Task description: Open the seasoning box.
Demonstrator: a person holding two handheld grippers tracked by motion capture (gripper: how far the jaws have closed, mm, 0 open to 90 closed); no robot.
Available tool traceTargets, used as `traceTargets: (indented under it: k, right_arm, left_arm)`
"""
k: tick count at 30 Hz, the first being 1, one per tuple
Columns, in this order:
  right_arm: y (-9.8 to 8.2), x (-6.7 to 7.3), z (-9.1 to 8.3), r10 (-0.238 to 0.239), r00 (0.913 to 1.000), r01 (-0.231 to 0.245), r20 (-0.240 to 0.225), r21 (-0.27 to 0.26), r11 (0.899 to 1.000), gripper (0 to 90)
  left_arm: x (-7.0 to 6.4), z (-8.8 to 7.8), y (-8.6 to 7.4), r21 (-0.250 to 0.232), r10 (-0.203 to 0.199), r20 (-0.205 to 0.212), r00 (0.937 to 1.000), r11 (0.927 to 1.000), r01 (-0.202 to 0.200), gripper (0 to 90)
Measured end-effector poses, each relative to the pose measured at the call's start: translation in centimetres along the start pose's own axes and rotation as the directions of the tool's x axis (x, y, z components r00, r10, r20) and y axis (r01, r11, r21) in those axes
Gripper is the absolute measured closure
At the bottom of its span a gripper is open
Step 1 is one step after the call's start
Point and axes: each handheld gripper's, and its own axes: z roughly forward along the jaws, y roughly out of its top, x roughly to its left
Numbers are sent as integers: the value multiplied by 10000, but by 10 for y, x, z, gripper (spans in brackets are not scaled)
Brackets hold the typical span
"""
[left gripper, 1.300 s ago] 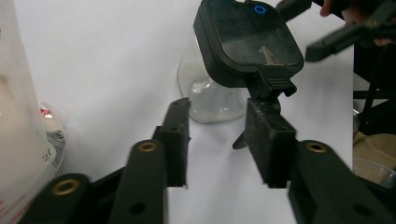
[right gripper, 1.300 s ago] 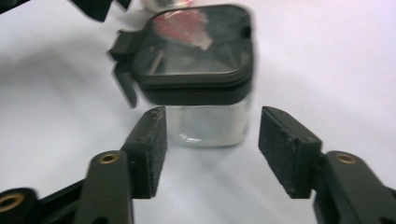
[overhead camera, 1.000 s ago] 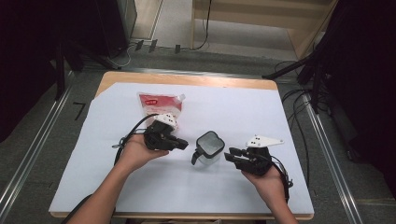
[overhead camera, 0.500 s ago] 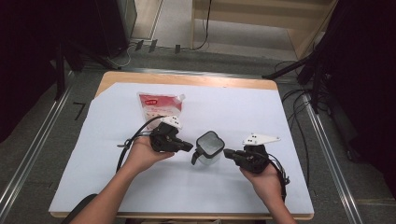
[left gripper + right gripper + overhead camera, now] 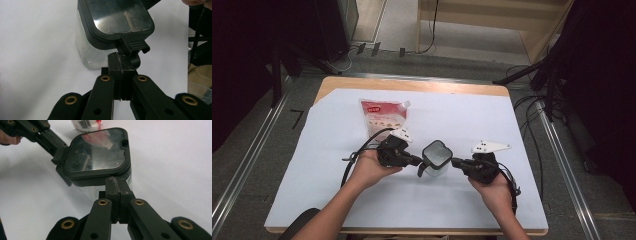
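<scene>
A small clear jug (image 5: 435, 156) with a black lid (image 5: 112, 22) and black handle stands mid-table on the white sheet. My left gripper (image 5: 418, 161) comes at it from the left, jaws shut together with nothing between them. Its tips (image 5: 122, 58) sit just under the lid's thumb tab, against the handle. My right gripper (image 5: 454, 161) faces it from the right, also shut and holding nothing. Those tips (image 5: 117, 183) rest at the jug's wall just below the lid rim (image 5: 97, 152). The left gripper (image 5: 47, 137) shows beyond the lid in the right gripper view.
A red-and-white spouted pouch (image 5: 383, 115) lies flat behind the left hand. The white sheet (image 5: 337, 165) covers most of the wooden table (image 5: 412, 84). Cables trail from both grippers, and metal rails and dark stands flank the table.
My left gripper has slid a little to the right, up to the jug's handle. The right gripper's jaws have come together beside the jug. The jug has stayed in place.
</scene>
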Motion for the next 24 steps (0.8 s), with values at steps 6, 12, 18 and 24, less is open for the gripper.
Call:
traceTargets:
  k: [6, 12, 18, 24]
  right_arm:
    - [2, -3, 3, 233, 9997, -232, 78, -131, 9996, 900]
    - [3, -4, 9, 298, 9995, -294, 114, -352, 9989, 900]
    - [5, -7, 13, 426, 9989, -417, 187, -462, 9981, 900]
    - [8, -7, 18, 430, 9984, -412, 357, -501, 9979, 900]
  left_arm:
    - [-3, 2, 0, -78, 52, 106, 9999, 10000, -51, 900]
    - [-7, 6, 0, -113, -86, 229, 9997, 9999, 89, 899]
    - [-11, 9, 1, -108, 6, 153, 9999, 9999, -5, 900]
    - [-16, 14, 3, -88, 256, 85, 9996, 9996, -255, 900]
